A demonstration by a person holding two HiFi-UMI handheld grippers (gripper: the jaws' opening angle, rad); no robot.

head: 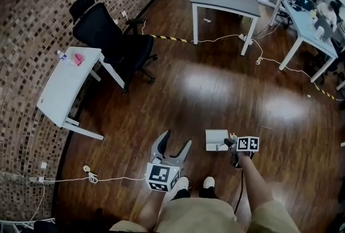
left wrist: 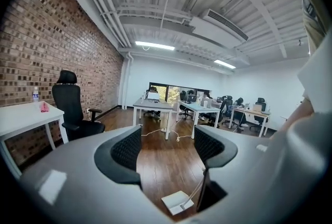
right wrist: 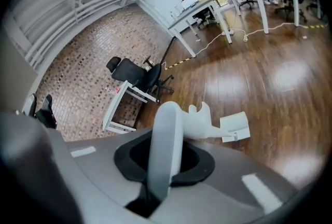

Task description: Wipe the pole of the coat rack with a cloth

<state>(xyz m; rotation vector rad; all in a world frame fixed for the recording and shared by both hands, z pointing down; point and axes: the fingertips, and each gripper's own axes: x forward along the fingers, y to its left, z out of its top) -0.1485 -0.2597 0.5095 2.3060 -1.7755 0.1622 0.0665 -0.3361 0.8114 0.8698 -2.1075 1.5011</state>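
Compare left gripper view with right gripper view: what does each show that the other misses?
Left gripper view only: the left gripper, jaws apart, nothing between them. Right gripper view only: the right gripper shut on a white pole, apparently the coat rack's. Both: the rack's square white base on the wood floor, the black chair and the white table by the brick wall.

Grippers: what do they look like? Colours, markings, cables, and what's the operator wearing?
Both are grey-bodied. The left gripper has two curved grey fingers with black ribbed pads. The right gripper has black pads too. Each carries a cube of black-and-white square markers. A dark cable runs from the right one. The person wears beige shorts and white shoes; no sleeves show.
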